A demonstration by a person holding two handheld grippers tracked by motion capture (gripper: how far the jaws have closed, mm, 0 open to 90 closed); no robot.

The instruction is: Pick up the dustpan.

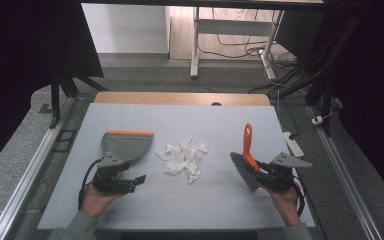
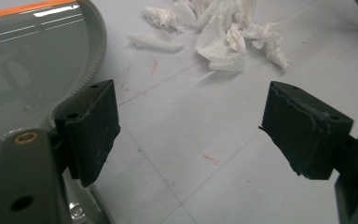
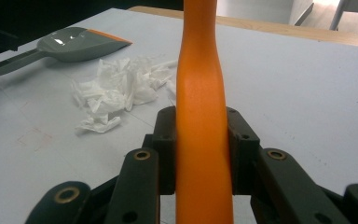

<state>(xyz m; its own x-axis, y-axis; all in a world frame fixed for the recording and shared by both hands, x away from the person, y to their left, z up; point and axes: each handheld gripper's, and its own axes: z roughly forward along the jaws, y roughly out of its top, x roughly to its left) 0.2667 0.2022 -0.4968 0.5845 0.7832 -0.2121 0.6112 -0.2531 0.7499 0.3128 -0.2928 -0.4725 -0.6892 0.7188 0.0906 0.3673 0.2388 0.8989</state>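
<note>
A: Where do the tools lie relative to the paper scraps (image 1: 184, 159)?

B: The scraps sit mid-table (image 1: 220, 200), between the two hands. The dustpan (image 1: 126, 145) lies to their left, orange lip away from the person, handle toward the left gripper (image 1: 130, 183). The brush (image 1: 248, 160) is to their right, held in the right gripper (image 1: 258, 170).

A: State of the jaws?

B: Right: clamped on the orange brush handle (image 3: 200, 116), pads pressing both sides. The handle's long axis runs away from the person; the bristles (image 1: 245, 172) hang toward the scraps. Left: standing wide with nothing between the pads (image 2: 93, 130), bare table in the gap.

A: Which relation governs the coming move?

B: Likely the left gripper to the dustpan handle. In the left gripper view the pan (image 2: 32, 70) sits just beside the left-hand pad, off the gap's centre; the jaws would need to shift sideways to straddle the handle.

A: Anything in the way?

B: Nothing stands between brush and scraps, nor between scraps and pan. The left gripper's cable (image 1: 86, 175) trails clear.
</note>
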